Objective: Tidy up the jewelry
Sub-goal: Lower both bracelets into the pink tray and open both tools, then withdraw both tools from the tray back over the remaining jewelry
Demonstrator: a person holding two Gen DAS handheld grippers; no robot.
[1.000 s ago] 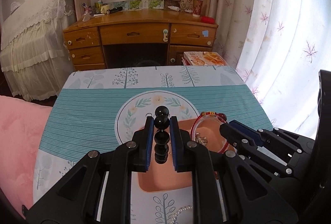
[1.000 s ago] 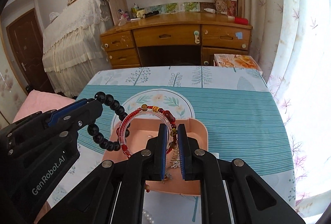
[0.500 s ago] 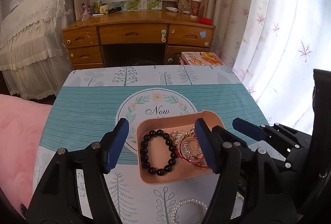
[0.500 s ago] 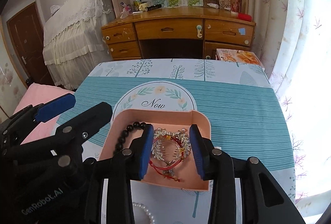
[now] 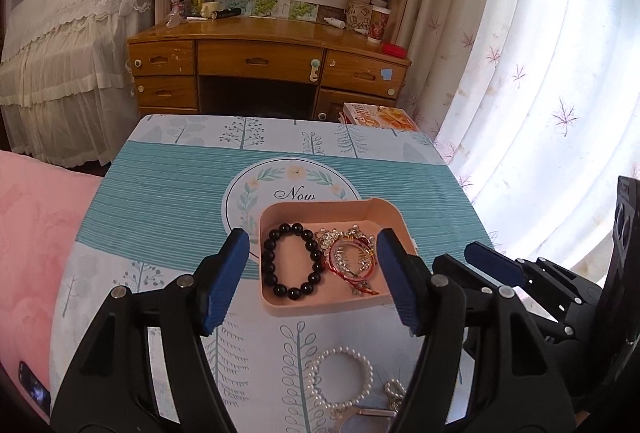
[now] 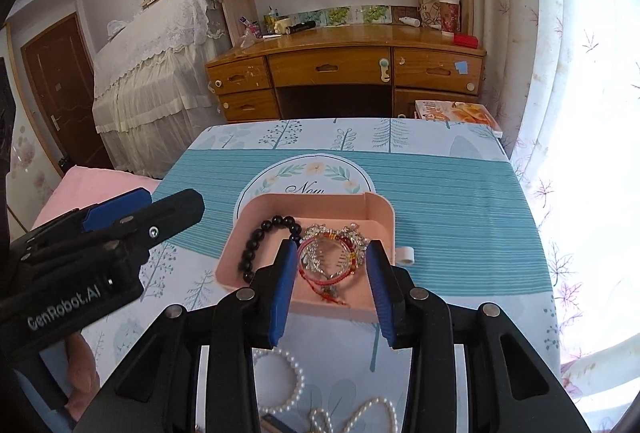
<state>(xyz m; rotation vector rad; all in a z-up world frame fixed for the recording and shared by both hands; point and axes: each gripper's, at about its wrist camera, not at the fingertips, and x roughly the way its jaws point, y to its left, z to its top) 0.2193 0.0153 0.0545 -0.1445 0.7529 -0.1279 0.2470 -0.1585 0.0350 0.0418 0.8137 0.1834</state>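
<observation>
Centre frame, pink tray [image 5: 280,307] holds black bead bracelet [image 5: 291,260] and red bracelet [image 5: 352,260]. Left gripper [image 5: 312,283] and right gripper [image 6: 331,291] both parted, empty, above tray's near edge.

The left gripper [image 5: 312,275] points forward and downward, and its two blue-padded fingers [image 5: 224,279] stand wide apart with nothing held between them. The right gripper [image 6: 330,287] points down at a similar angle beside it, on its right. Its fingers [image 6: 282,291] are partly apart, narrower than the left ones, and they also grip nothing.
</observation>
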